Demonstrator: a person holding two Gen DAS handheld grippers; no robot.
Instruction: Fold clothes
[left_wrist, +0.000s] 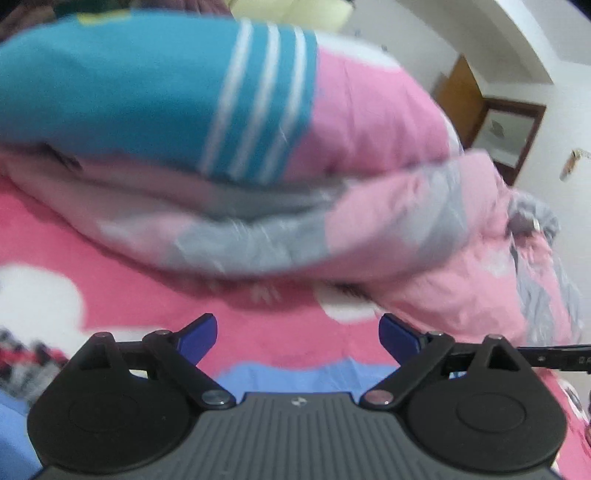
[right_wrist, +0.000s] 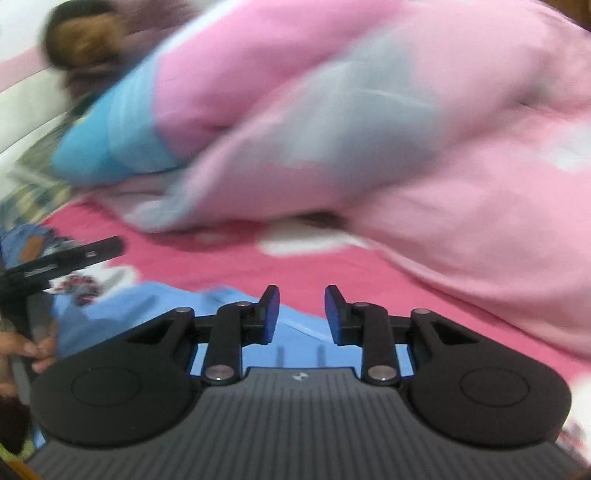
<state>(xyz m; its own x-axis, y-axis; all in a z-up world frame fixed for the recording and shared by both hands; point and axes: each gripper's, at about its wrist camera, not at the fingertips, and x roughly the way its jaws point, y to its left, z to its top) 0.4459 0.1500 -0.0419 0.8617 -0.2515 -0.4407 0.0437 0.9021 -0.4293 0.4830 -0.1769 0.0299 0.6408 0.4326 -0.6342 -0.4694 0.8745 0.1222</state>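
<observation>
**Both grippers empty above the blue garment on the bed**

Nearest the lens in the left wrist view, the left gripper (left_wrist: 298, 338) is seen with its jaws set wide and nothing between them. The right gripper (right_wrist: 301, 314) is set narrow, a clear gap remaining, and no cloth is held. A light blue garment (right_wrist: 229, 314) lies flat on the pink bed sheet (left_wrist: 155, 295) just below both grippers. Farther off, a pink and grey quilt (left_wrist: 369, 221) is heaped, with a teal striped garment (left_wrist: 147, 92) on top of it.

Risks are judged as follows. Both views are blurred, so an edge of the light blue garment may be misjudged and the sheet pinched with it. With the right jaws this narrow, a thick hem may be pushed away rather than taken.

No brand, label or writing can be read; small marks on the black bar (right_wrist: 74, 258) at the left are illegible.
</observation>
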